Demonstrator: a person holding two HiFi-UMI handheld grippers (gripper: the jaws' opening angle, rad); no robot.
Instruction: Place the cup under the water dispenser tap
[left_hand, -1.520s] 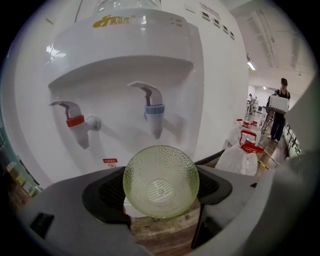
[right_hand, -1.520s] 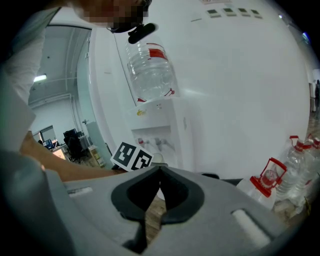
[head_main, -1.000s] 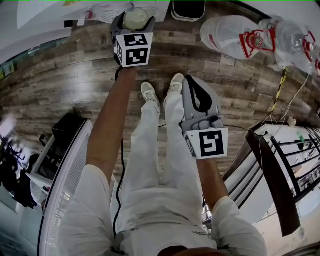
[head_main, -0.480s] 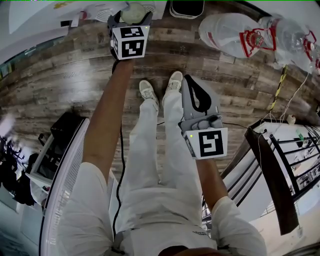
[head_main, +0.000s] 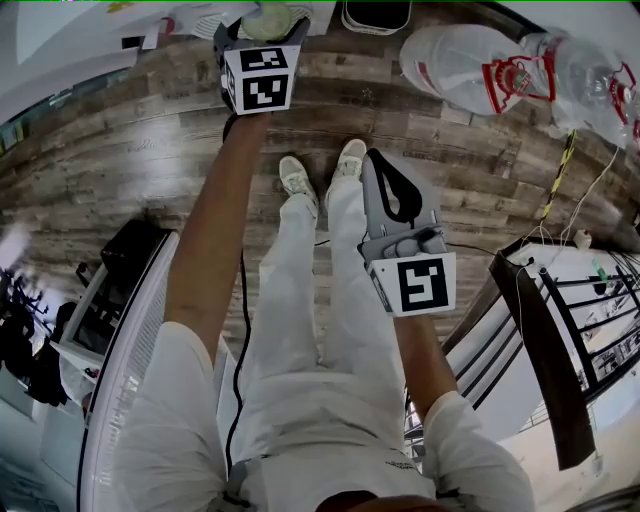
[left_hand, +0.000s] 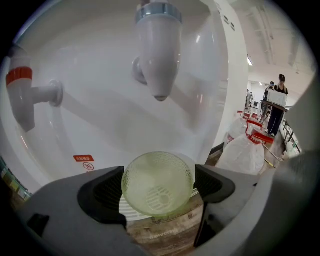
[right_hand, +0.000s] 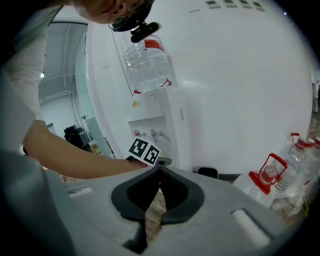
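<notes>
Over a wood-plank floor (head_main: 150, 130), in front of a white water dispenser (right_hand: 157, 135). Nearest, just right of centre in the head view: the right gripper (head_main: 374, 160), pressed together at the tips and pinching nothing, aimed toward 12 o'clock beside the person's white shoes (head_main: 298, 180). Farther out, at 12 o'clock on an outstretched arm (head_main: 215, 230): the left gripper (head_main: 266, 24), spread wide after just opening further, with the cup (left_hand: 157, 184) between its pads. In the left gripper view, a pale green, textured, translucent cup, standing upright on the white slotted drip tray (left_hand: 131, 212), close to both pads yet seemingly squeezed by neither. Straight above it, at 12 o'clock, the white tap (left_hand: 159, 55). At 10 o'clock, a second tap (left_hand: 22, 95) with a red band. Beyond, at 2 o'clock in the head view, large clear water bottles (head_main: 450, 65) on the floor.
</notes>
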